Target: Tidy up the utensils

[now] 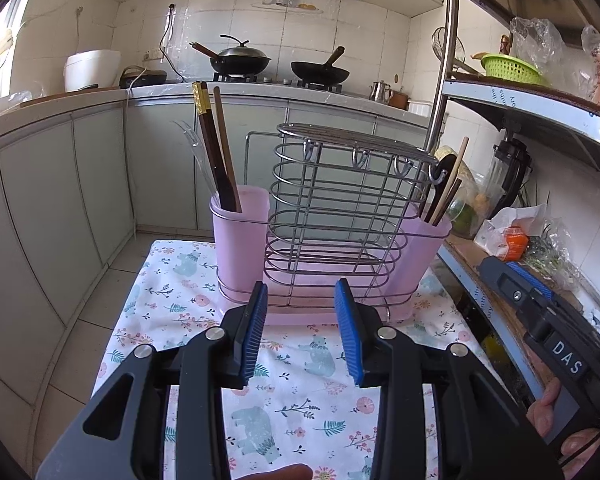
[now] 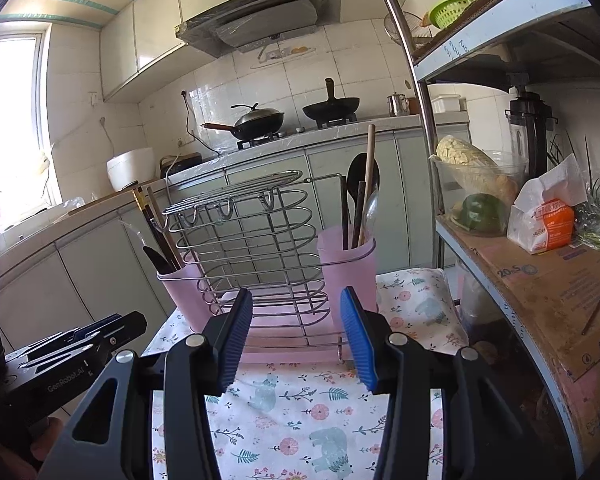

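A wire utensil rack (image 1: 340,208) with two pink plastic cups stands on the floral cloth (image 1: 300,380). The left cup (image 1: 240,236) holds dark chopsticks (image 1: 216,152) and a clear plastic fork (image 1: 196,152). The right cup (image 1: 424,248) holds wooden chopsticks and a dark spoon (image 2: 362,184). The rack also shows in the right wrist view (image 2: 252,248). My left gripper (image 1: 302,296) is open and empty, just in front of the rack. My right gripper (image 2: 296,304) is open and empty, also in front of the rack.
A metal shelf (image 2: 540,280) stands to the right with a tissue pack (image 2: 548,224), a bowl of vegetables (image 2: 476,188) and a blender. A kitchen counter with two woks (image 1: 244,58) and a rice cooker (image 1: 92,70) lies behind.
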`<state>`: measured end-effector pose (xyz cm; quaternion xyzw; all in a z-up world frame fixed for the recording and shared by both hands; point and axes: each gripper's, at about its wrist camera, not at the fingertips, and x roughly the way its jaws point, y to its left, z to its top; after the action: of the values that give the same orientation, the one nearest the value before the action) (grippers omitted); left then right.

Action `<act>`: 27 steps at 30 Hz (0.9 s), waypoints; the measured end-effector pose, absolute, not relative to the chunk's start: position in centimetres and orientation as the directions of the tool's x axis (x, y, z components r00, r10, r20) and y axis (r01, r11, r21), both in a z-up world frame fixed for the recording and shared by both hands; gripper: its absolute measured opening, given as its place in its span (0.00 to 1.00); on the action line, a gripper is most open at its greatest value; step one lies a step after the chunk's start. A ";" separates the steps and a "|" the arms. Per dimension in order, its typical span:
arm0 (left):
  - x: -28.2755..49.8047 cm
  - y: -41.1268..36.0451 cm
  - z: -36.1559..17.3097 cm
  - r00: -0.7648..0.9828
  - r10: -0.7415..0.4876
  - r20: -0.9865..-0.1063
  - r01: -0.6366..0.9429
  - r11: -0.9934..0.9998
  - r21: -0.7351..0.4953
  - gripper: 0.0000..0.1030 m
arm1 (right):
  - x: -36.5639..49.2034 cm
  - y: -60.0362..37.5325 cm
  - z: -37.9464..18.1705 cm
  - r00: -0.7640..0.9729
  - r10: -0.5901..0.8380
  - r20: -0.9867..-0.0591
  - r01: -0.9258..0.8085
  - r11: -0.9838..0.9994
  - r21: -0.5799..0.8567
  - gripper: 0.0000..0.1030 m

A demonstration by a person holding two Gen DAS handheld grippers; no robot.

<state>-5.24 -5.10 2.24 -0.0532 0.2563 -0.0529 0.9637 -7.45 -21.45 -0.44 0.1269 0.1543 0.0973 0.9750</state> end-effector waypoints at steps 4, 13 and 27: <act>-5.1 -5.1 2.0 0.860 -0.112 -0.497 0.064 0.992 -0.112 0.34 | -7.6 -21.2 -0.4 0.936 0.221 -0.273 -0.150 0.954 0.261 0.44; -5.0 -4.7 1.8 0.858 -0.114 -0.502 0.061 0.991 -0.121 0.34 | -7.4 -20.9 -0.4 0.932 0.224 -0.285 -0.154 0.956 0.250 0.44; -4.8 -4.6 1.6 0.852 -0.117 -0.510 0.062 0.990 -0.124 0.34 | -7.1 -20.6 -0.5 0.927 0.229 -0.297 -0.159 0.957 0.242 0.44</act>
<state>-4.82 -4.59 1.56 -0.0514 0.2678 -0.0466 0.9610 -7.12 -20.57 -0.53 0.1074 0.1629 0.0992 0.9758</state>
